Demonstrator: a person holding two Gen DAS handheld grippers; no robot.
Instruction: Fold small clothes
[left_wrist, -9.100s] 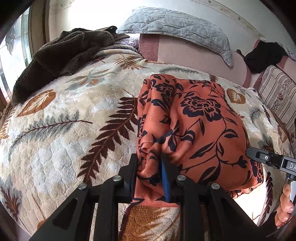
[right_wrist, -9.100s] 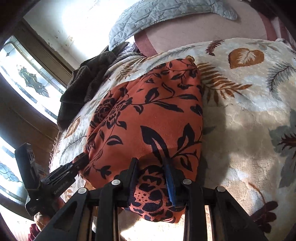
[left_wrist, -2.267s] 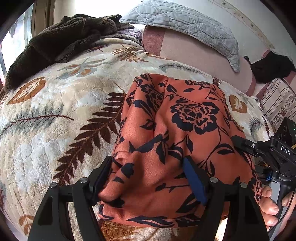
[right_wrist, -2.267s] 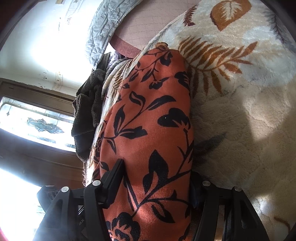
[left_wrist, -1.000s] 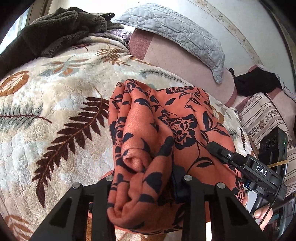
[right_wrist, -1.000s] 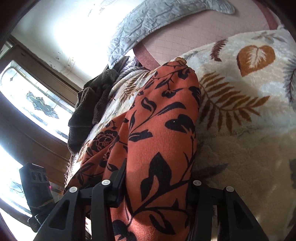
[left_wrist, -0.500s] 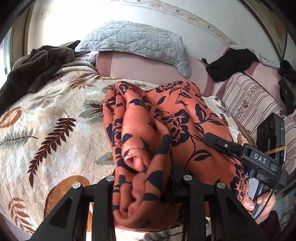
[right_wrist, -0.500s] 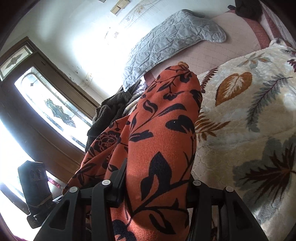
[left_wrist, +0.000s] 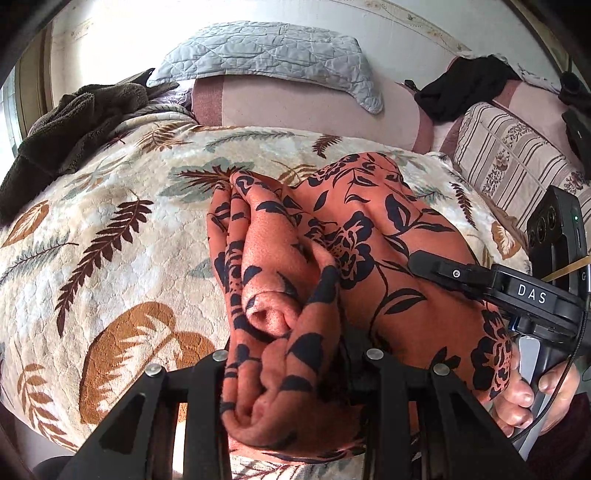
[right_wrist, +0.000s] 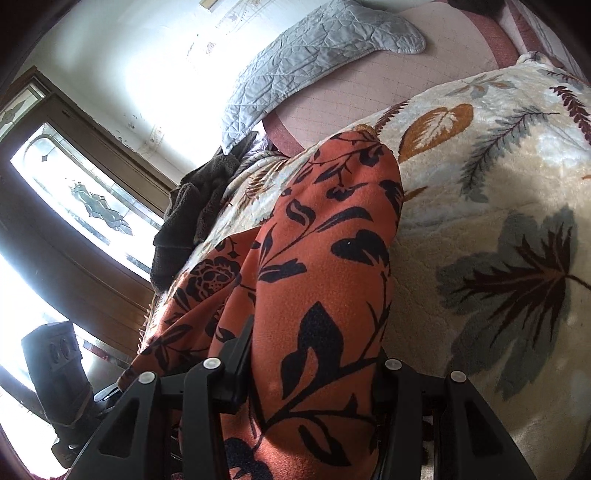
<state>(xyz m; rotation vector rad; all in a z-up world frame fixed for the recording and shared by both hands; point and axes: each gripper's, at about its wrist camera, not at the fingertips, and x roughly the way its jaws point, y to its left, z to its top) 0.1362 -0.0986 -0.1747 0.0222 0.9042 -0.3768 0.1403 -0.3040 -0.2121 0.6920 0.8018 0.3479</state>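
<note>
Cloth (left_wrist: 373, 236) orange with dark floral print, bunched over near part of leaf-print blanket (left_wrist: 110, 229) | left gripper (left_wrist: 291, 354) clamped on thick folded roll at cloth's left end | right gripper (right_wrist: 314, 354) clamped on right fold | hand (left_wrist: 535, 398) on right gripper's handle | grey quilt (left_wrist: 266, 55) far, on backrest

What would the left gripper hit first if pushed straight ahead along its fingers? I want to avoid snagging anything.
The left gripper is already shut on the bunched orange floral garment; beyond that, probably the leaf-patterned blanket, though depth is unclear.
</note>
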